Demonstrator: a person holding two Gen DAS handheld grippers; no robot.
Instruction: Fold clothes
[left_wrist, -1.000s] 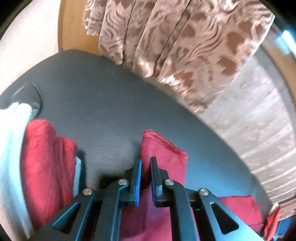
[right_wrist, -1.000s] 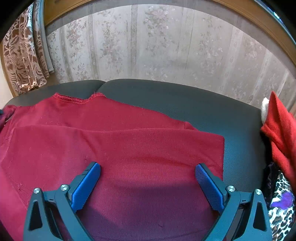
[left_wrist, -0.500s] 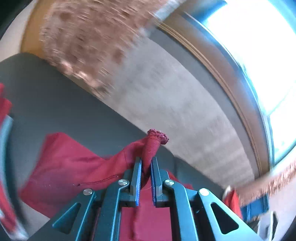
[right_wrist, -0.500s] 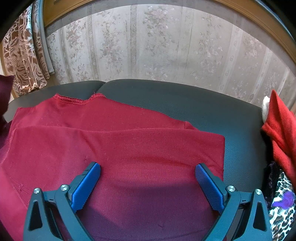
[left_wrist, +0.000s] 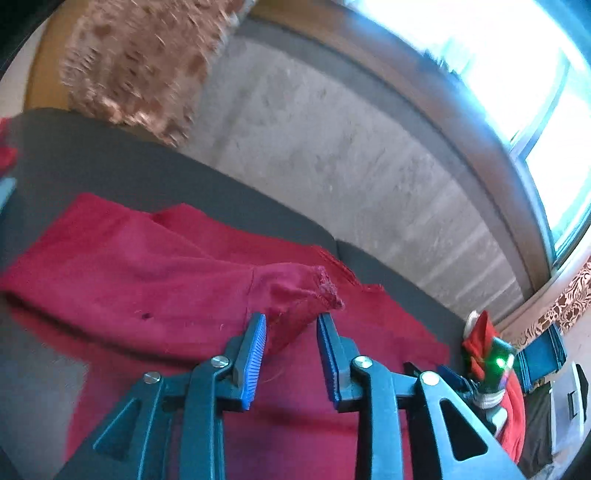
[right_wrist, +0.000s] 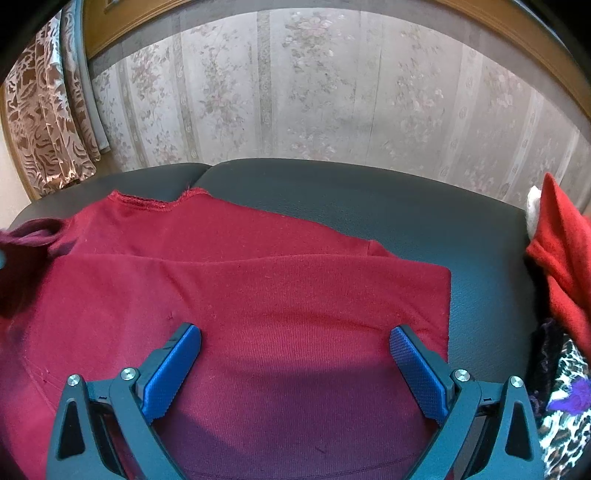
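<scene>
The red garment (right_wrist: 258, 280) lies spread on the dark grey sofa seat (right_wrist: 369, 199), its lower part folded up over the body so that a straight folded edge runs across it; the neckline faces the wallpapered wall (right_wrist: 295, 92). One sleeve (left_wrist: 177, 288) is laid across the body of the garment, its cuff (left_wrist: 321, 284) ending just ahead of the left claw (left_wrist: 290, 350).

The left claw's jaws have just been opening and now stand apart. The cuff end of the sleeve sits between and slightly beyond the blue pads (left_wrist: 255, 354), and the pads do not press on it (the cloth hangs loose between them).

The right claw (right_wrist: 295, 369) hangs over the near part of the folded garment with its jaws wide apart, nothing clamped between them. Whether its fingertips touch the cloth cannot be told.

At the right end of the seat lies a heap of other clothes: a brighter red piece (right_wrist: 561, 251), a white item (right_wrist: 533, 210) behind it, and a leopard-print fabric (right_wrist: 569, 406) nearer the camera. A patterned brown curtain (right_wrist: 40, 122) hangs at the left end of the wall. In the left wrist view, bright window light (left_wrist: 480, 55) shows above the wall.
</scene>
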